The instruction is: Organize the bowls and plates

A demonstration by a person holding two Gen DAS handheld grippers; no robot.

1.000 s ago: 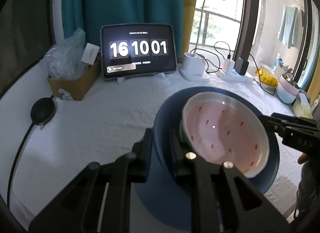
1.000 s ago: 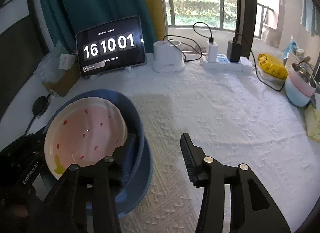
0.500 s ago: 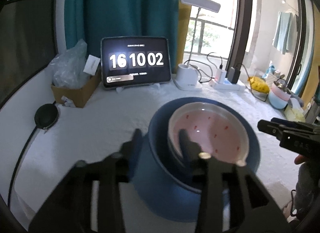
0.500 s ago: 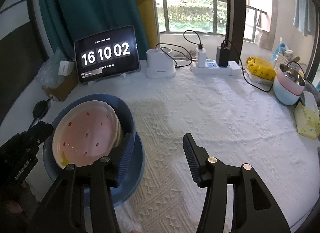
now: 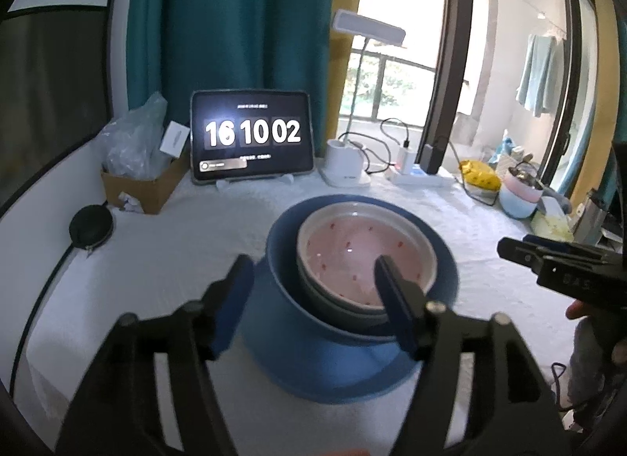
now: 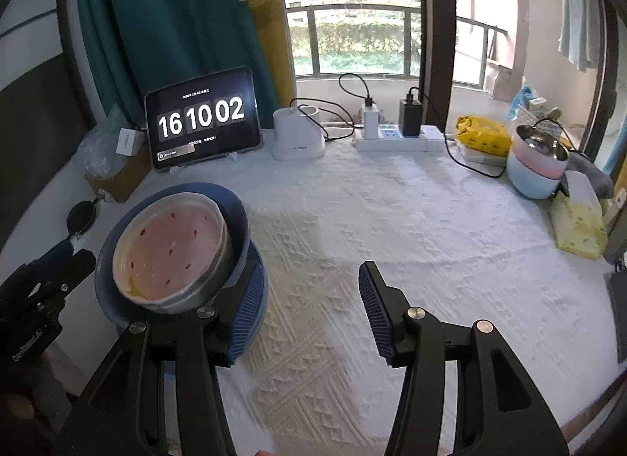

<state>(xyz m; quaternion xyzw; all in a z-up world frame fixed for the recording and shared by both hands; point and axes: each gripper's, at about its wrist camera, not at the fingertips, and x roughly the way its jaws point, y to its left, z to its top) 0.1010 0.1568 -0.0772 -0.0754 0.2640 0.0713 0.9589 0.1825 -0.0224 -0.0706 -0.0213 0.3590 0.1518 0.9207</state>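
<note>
A pink bowl (image 5: 352,252) with red specks sits inside a blue bowl (image 5: 282,260), which stands on a blue plate (image 5: 352,369) on the white tablecloth. My left gripper (image 5: 312,262) hangs just in front of and above this stack. Its jaws are opening, and the bowls' near rims show between them without touching the pads. In the right wrist view the same pink bowl (image 6: 176,244) and blue bowl (image 6: 239,220) lie at the left. My right gripper (image 6: 309,269) stands open beside them over bare cloth, nothing between its fingers.
At the back are a tablet clock (image 5: 250,134), a cardboard box (image 5: 145,185), a lamp base (image 6: 298,138) and a power strip (image 6: 392,138) with cables. A yellow packet (image 6: 484,130), stacked pastel bowls (image 6: 537,166) and a tissue pack (image 6: 576,220) line the right.
My left gripper let go of the blue bowl's rim, opened and drew back and up. My right gripper also pulled back from the stack. The bowls stayed on the plate.
</note>
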